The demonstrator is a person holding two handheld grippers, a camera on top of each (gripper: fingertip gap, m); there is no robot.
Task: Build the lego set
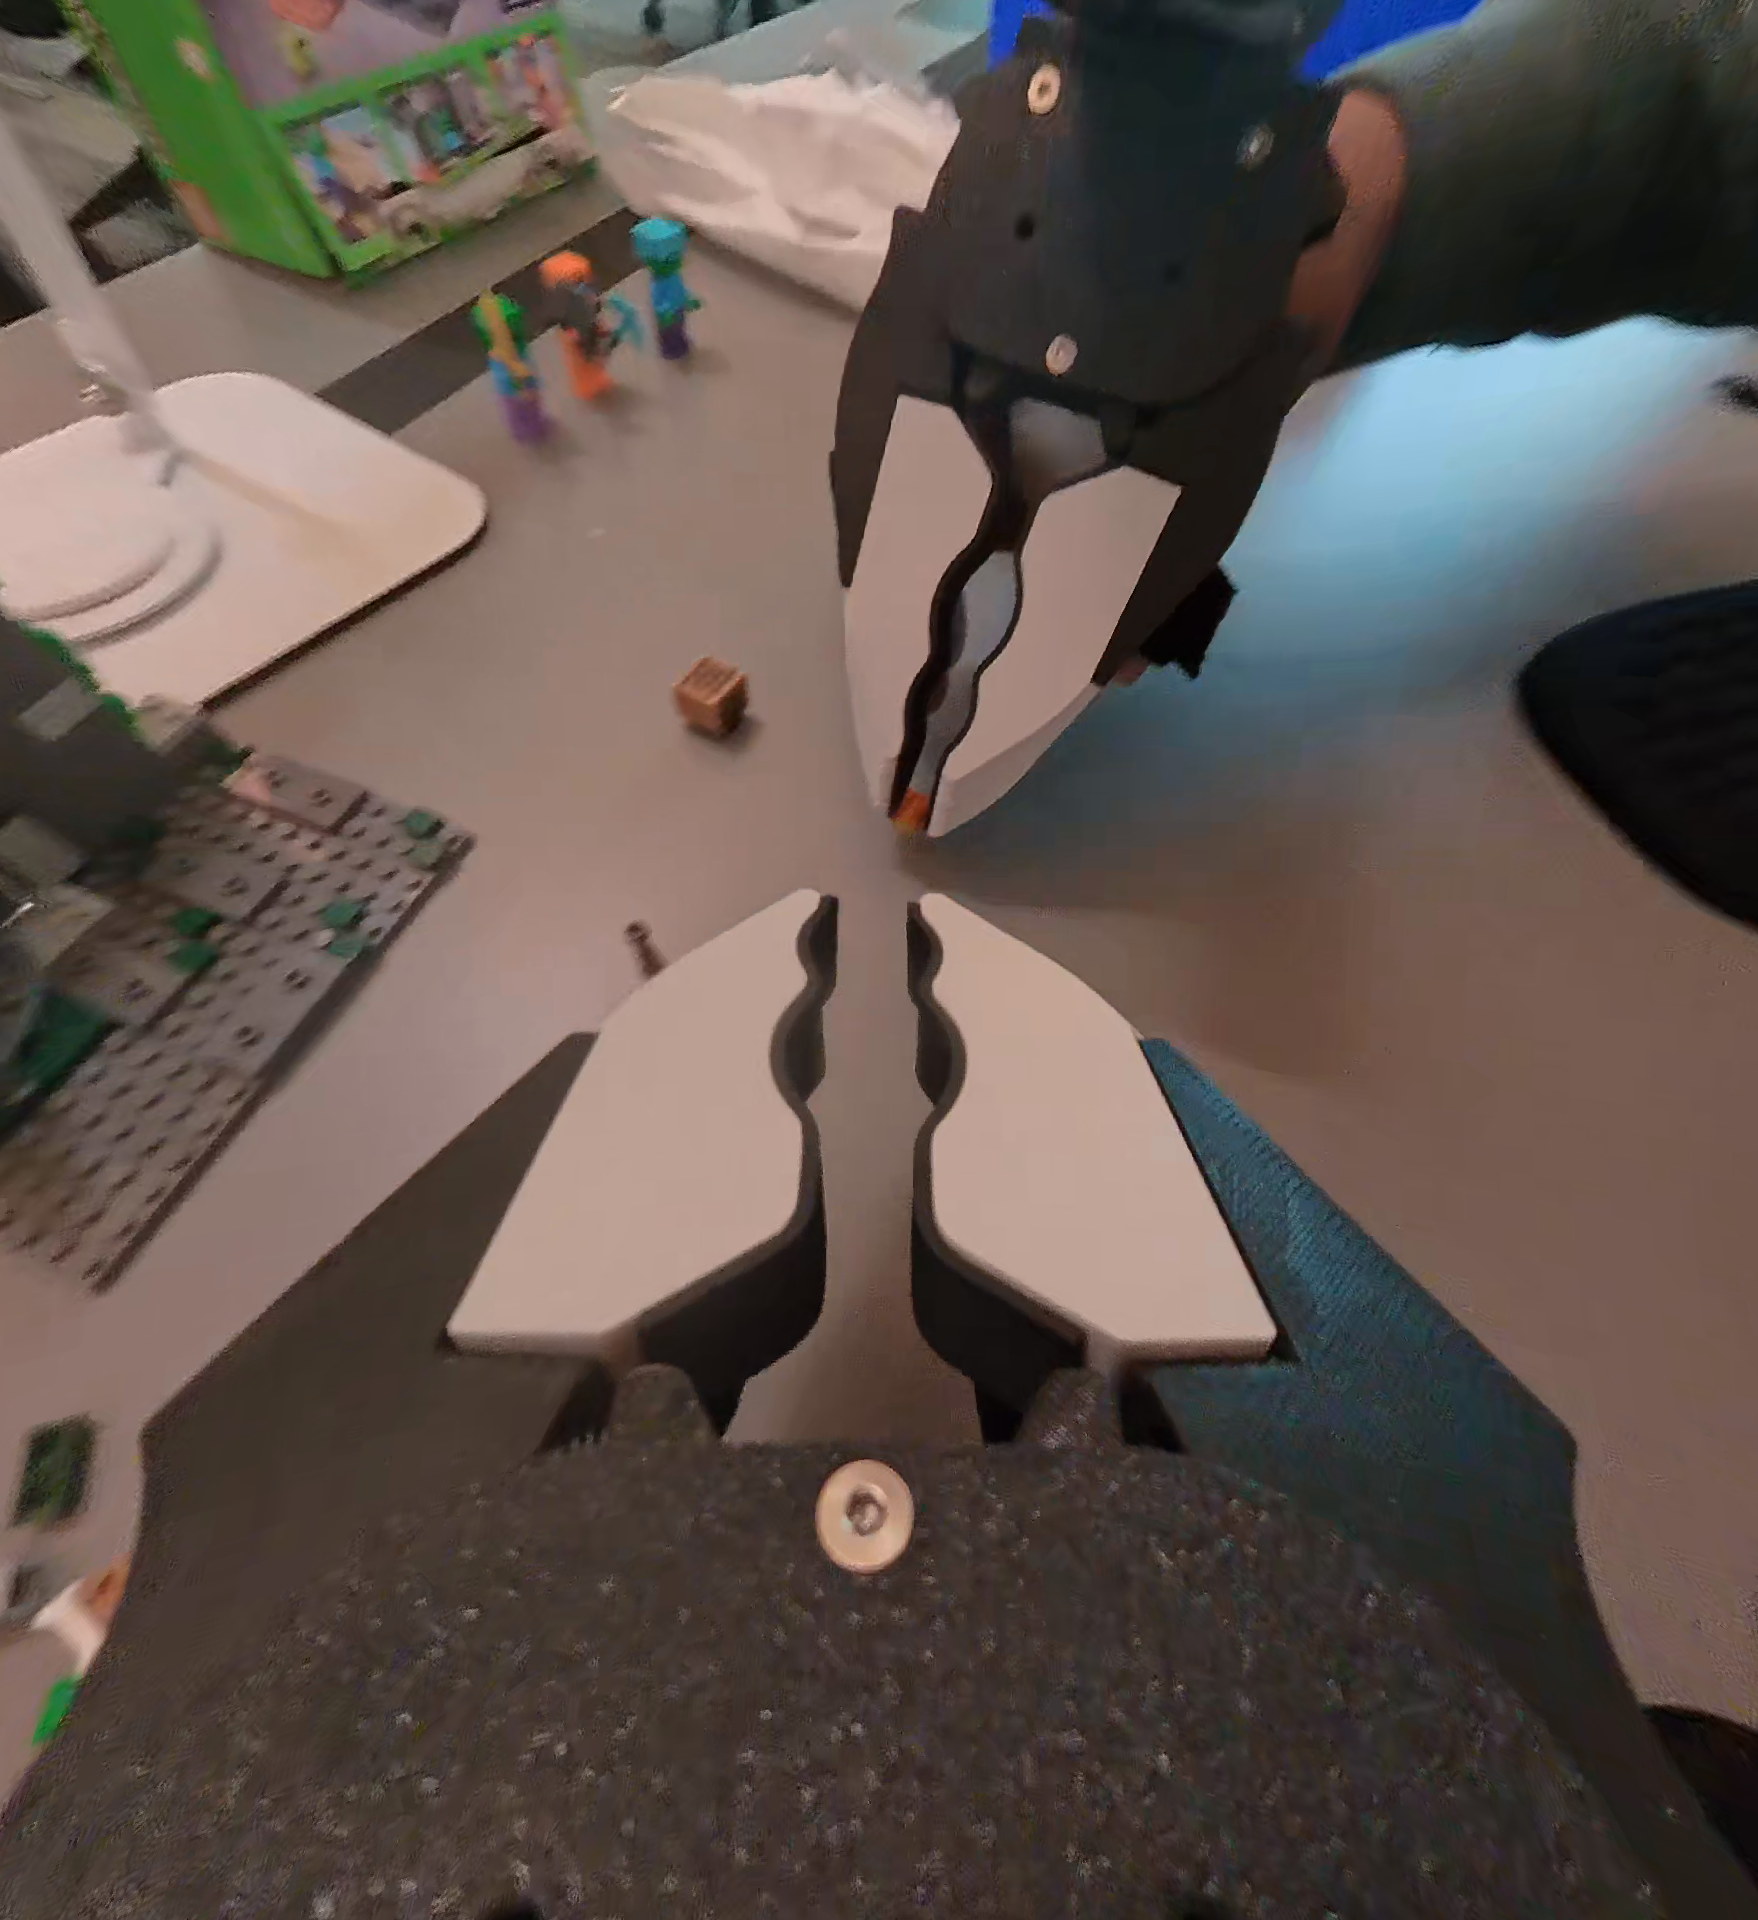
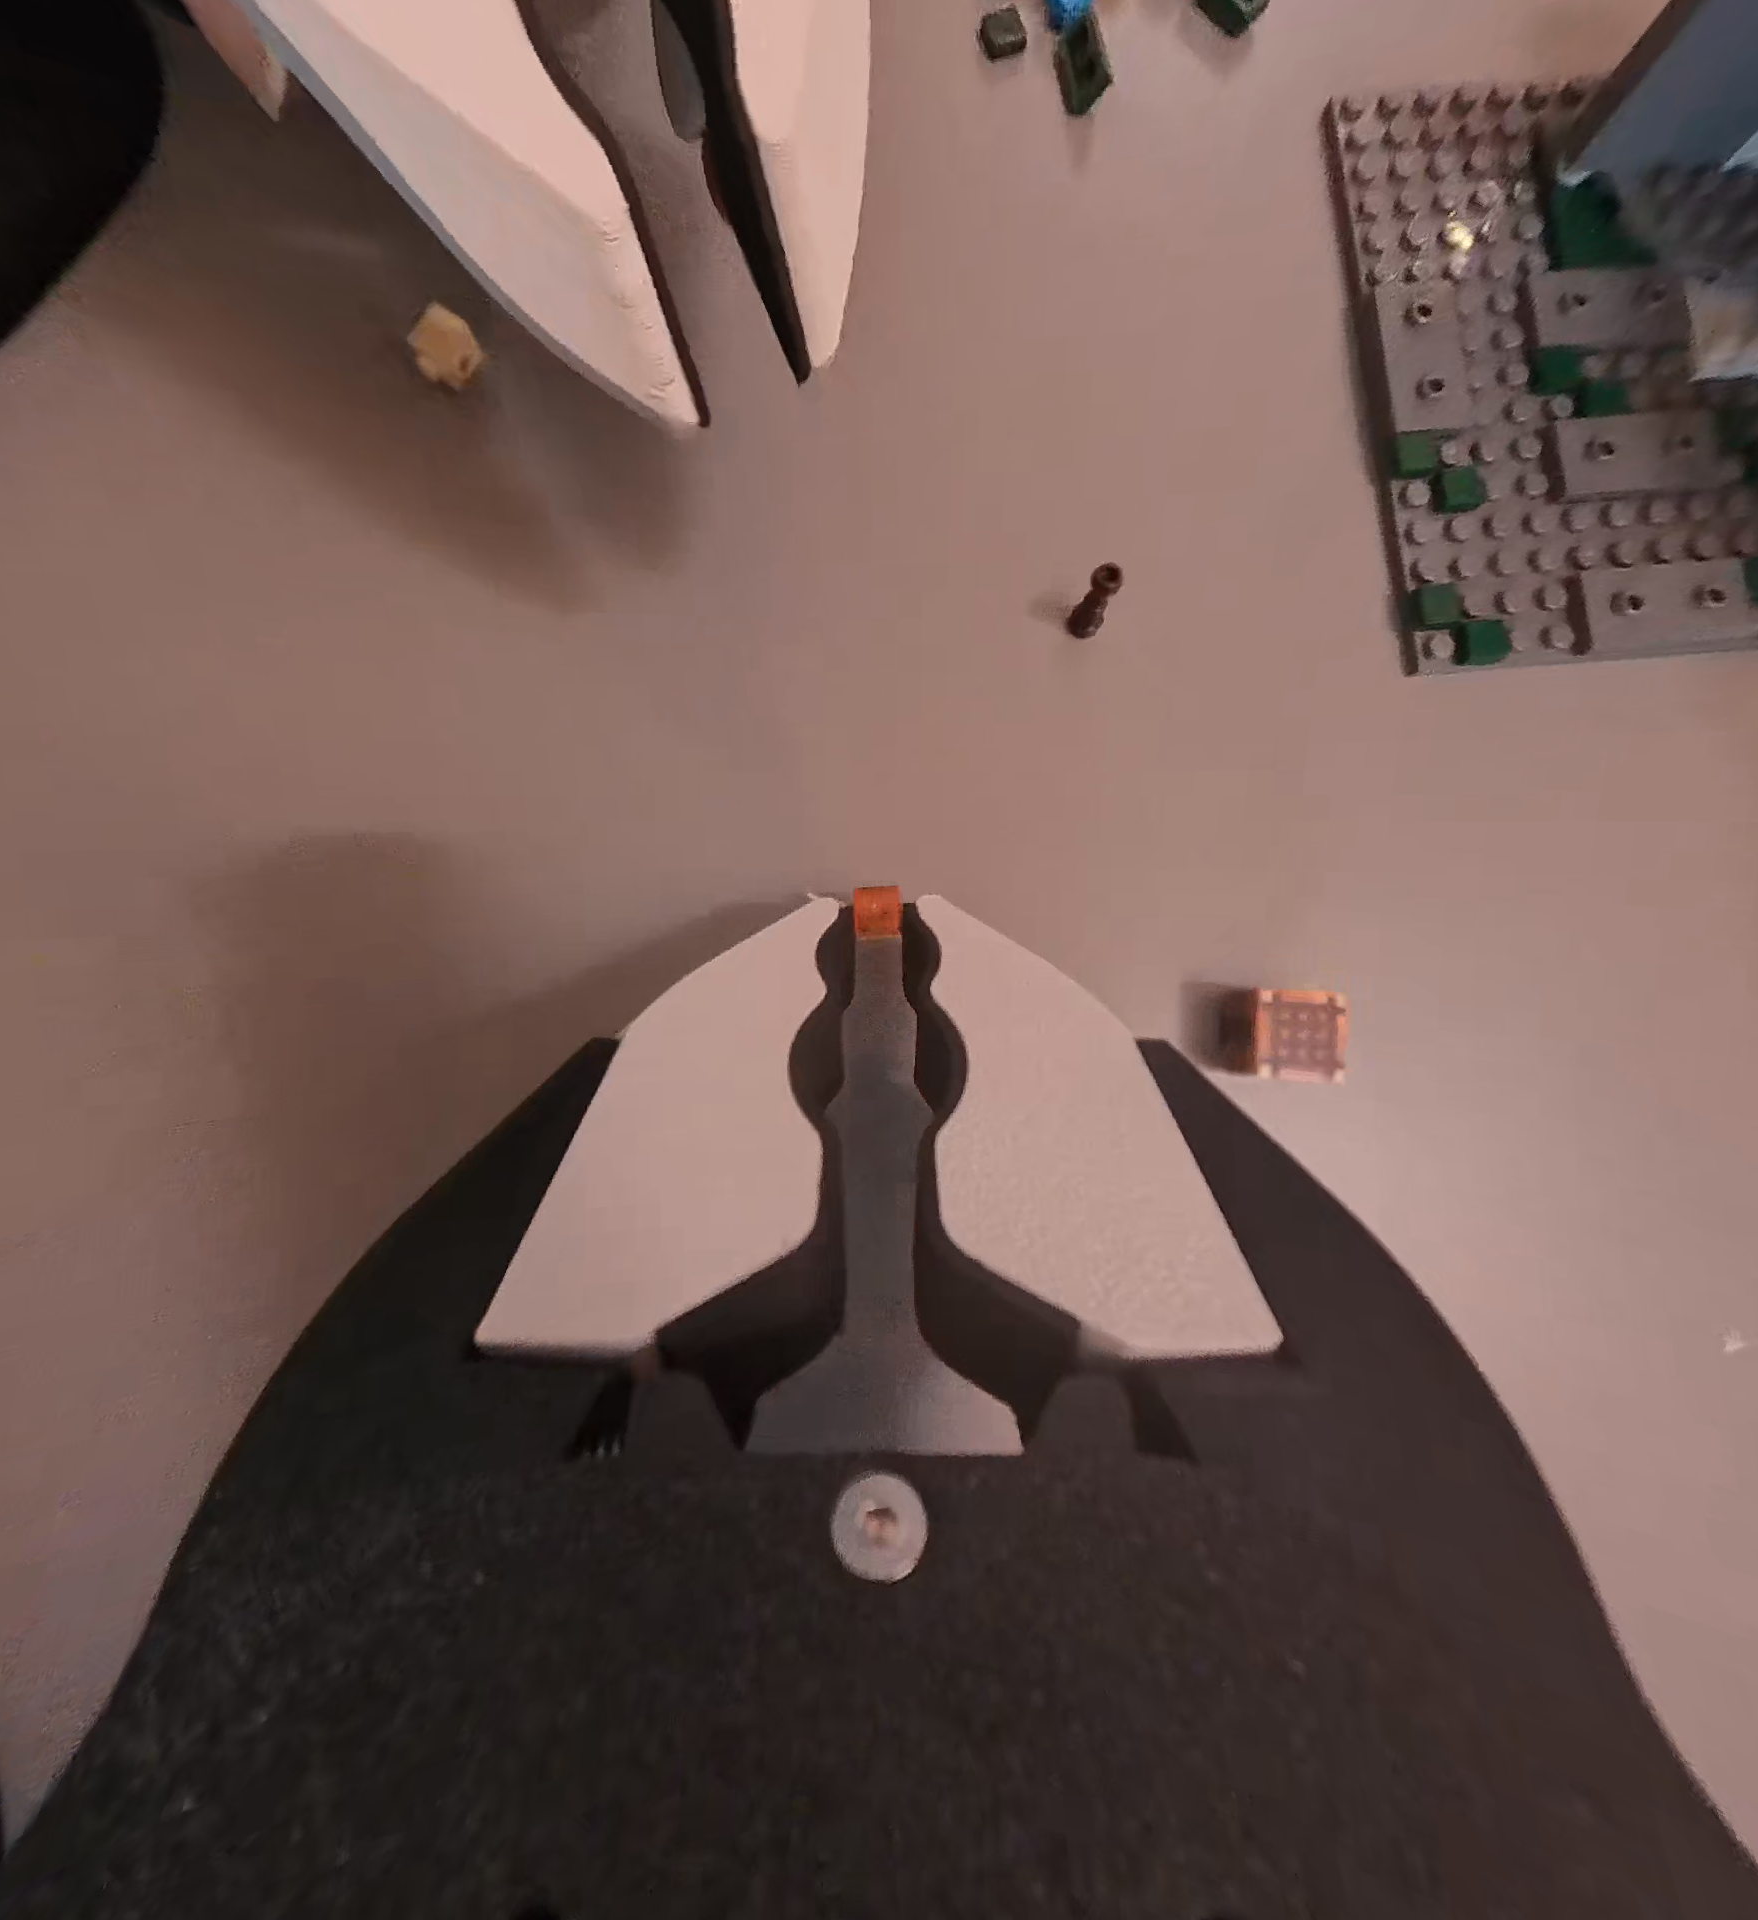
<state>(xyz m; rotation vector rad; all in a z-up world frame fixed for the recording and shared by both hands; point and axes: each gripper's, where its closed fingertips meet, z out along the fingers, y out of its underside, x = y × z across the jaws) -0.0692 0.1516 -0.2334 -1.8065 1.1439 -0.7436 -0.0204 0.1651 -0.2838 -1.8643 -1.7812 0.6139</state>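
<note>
Right tongs point(image 2: 877, 906) closed on tiny orange piece point(image 2: 877, 911), pinched at very tips, just above tabletop point(image 2: 439, 727). Piece light, rigid, smooth (likely slips or flies out if squeeze uneven); grip flat sides. Left tongs point(image 1: 871, 904) narrowly parted, empty. Grey baseplate point(image 2: 1540, 520) well apart; dark pin point(image 2: 1095, 600) lies between.

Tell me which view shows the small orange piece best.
The right wrist view: the small orange piece sits centred and sharp, pinched between the right gripper fingers' tips. The left wrist view shows it only as an orange speck at that gripper's tips, low over the table.
</note>
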